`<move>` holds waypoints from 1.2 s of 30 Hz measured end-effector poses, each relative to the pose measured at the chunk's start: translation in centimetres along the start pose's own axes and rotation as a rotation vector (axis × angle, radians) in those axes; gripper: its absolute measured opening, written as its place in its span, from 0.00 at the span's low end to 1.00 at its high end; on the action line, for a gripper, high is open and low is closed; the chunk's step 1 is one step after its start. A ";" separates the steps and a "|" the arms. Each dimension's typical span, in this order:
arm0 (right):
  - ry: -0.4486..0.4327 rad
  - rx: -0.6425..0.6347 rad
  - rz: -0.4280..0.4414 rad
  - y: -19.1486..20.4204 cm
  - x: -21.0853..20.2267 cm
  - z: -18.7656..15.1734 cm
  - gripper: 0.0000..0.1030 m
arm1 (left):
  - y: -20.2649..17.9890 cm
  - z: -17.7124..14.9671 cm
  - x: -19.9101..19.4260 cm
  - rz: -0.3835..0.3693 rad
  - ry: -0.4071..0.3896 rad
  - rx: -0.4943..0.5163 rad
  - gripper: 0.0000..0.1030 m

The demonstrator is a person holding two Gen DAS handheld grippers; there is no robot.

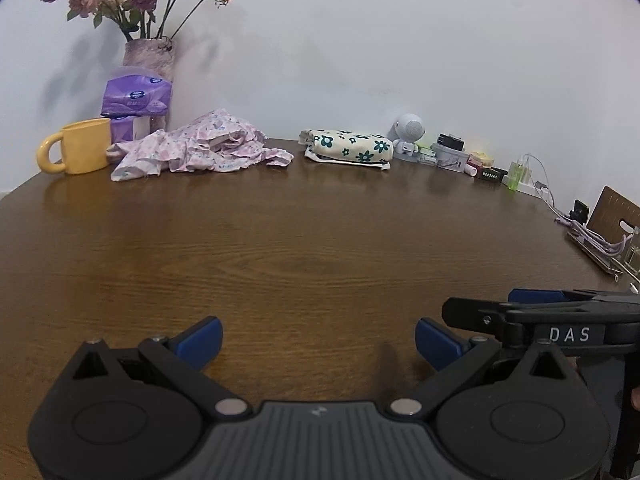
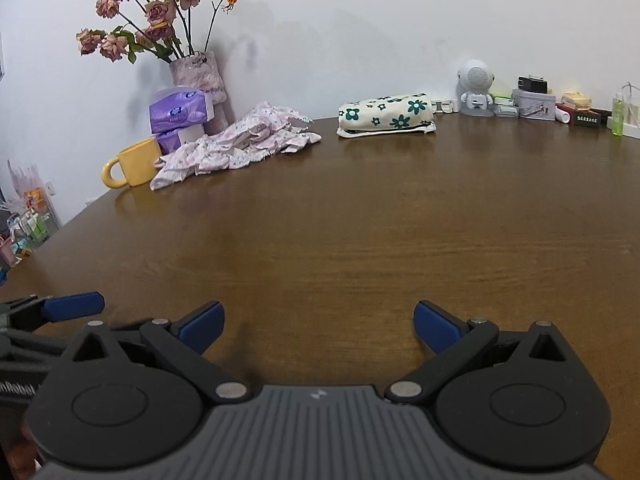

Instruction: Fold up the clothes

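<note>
Your left gripper (image 1: 318, 338) and right gripper (image 2: 318, 326) hung wide apart, holding nothing, well short of the crumpled pink garment (image 1: 200, 148); green-flowered bundle (image 1: 348, 148) looked folded, probably.

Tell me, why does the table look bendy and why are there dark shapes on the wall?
Left wrist view: the fisheye lens bows the brown wooden table and darkens the picture's corners. Right wrist view: the dried pink roses in the vase cast soft grey shadows on the white wall; nothing looks blurred.
</note>
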State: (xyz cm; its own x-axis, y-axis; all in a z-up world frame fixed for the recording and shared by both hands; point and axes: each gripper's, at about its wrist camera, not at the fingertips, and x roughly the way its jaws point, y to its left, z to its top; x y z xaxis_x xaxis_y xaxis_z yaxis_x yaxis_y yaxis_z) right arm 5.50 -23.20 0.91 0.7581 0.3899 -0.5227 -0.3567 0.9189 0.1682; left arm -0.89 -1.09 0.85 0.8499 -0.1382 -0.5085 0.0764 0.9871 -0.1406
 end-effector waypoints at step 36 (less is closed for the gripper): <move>-0.025 0.022 -0.029 0.5 -0.9 -2.0 1.00 | 1.4 0.4 0.7 0.008 0.013 -0.031 1.00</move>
State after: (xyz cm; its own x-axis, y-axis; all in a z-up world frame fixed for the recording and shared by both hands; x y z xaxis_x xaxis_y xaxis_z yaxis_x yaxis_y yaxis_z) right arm 3.51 -23.20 -0.16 0.7818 0.3640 -0.5062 -0.3225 0.9310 0.1712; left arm 0.03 0.23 0.68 0.8434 -0.1314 -0.5210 0.0530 0.9853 -0.1626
